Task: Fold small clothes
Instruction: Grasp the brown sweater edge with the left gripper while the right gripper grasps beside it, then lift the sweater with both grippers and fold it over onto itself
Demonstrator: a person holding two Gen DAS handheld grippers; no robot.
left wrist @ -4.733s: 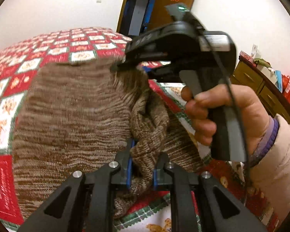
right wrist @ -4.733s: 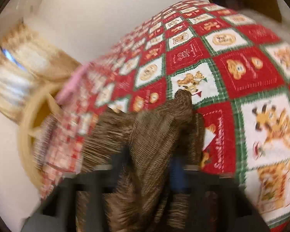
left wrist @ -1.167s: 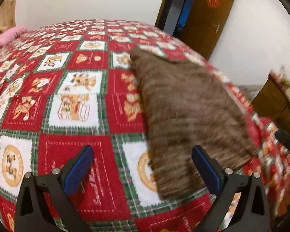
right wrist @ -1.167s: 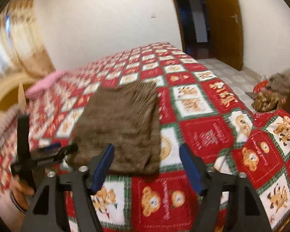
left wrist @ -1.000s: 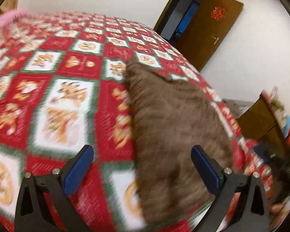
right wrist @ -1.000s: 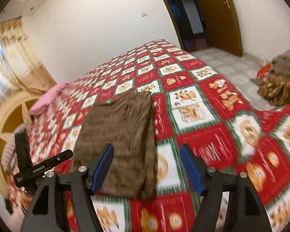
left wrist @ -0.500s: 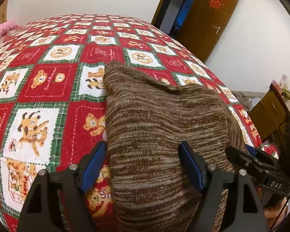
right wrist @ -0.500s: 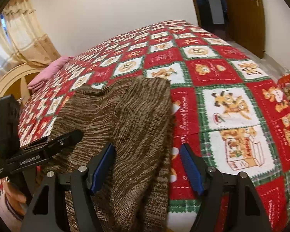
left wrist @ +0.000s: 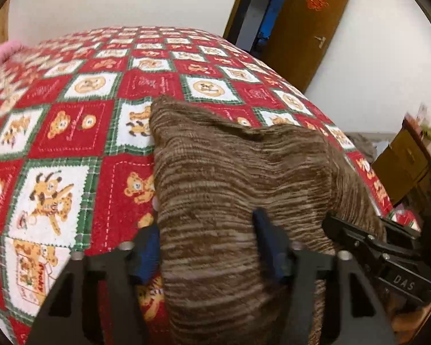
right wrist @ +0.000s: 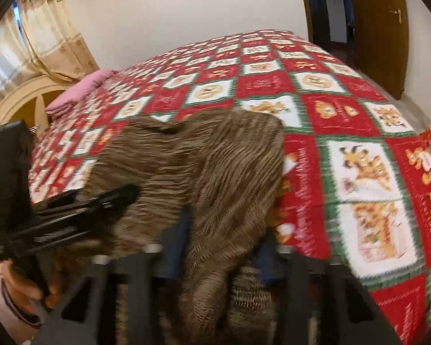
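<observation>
A brown striped knit garment [left wrist: 230, 172] lies folded on a red, white and green bear-print bedspread [left wrist: 71, 143]. In the left wrist view my left gripper [left wrist: 207, 250] straddles the garment's near left corner. Its jaws are closing; one blue pad [left wrist: 146, 253] sits at the cloth's left edge, the other on top of the knit. In the right wrist view the garment [right wrist: 215, 158] bunches into a ridge between the blue pads of my right gripper [right wrist: 222, 247], whose closing jaws squeeze its near right corner. Each tool shows at the edge of the other's view.
A hand [right wrist: 20, 290] holds the left tool at the bed's near edge. A pink pillow [right wrist: 77, 89] and a curved headboard [right wrist: 14, 106] stand at the bed's left end. A brown door [left wrist: 301, 28] and wooden drawers [left wrist: 402, 158] stand beyond the bed's right side.
Both grippers came down over the flat garment to its near edge and narrowed their jaws around its corners. The cloth has bunched up between the right pads.
</observation>
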